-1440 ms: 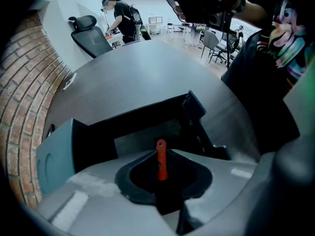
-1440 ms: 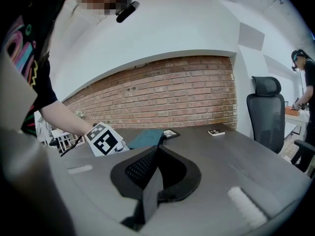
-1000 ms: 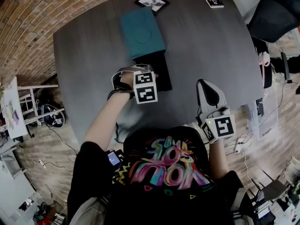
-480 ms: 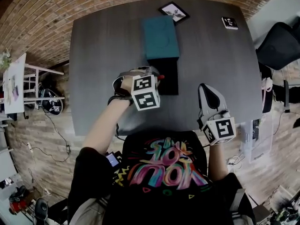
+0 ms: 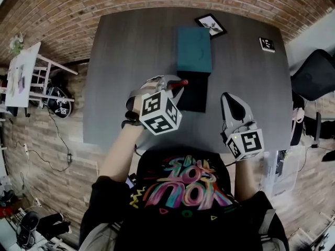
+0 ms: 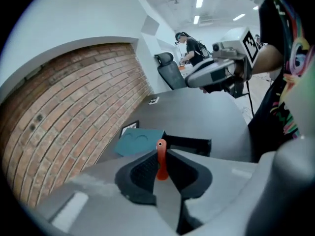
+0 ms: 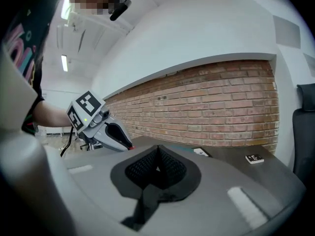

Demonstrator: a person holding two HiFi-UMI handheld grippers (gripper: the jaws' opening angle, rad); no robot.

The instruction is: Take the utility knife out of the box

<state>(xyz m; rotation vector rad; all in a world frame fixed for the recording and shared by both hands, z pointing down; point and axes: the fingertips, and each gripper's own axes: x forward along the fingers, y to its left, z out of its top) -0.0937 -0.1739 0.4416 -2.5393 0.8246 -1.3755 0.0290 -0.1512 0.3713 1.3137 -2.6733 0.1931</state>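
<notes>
Utility knife [image 6: 161, 162], one, in left gripper [image 5: 174, 86], one black box [image 5: 194, 95]

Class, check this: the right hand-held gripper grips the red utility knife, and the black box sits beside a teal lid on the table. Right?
Wrong hand: the left hand-held gripper grips the red utility knife, as the left gripper view shows. The black box does sit beside the teal lid on the table.
</notes>
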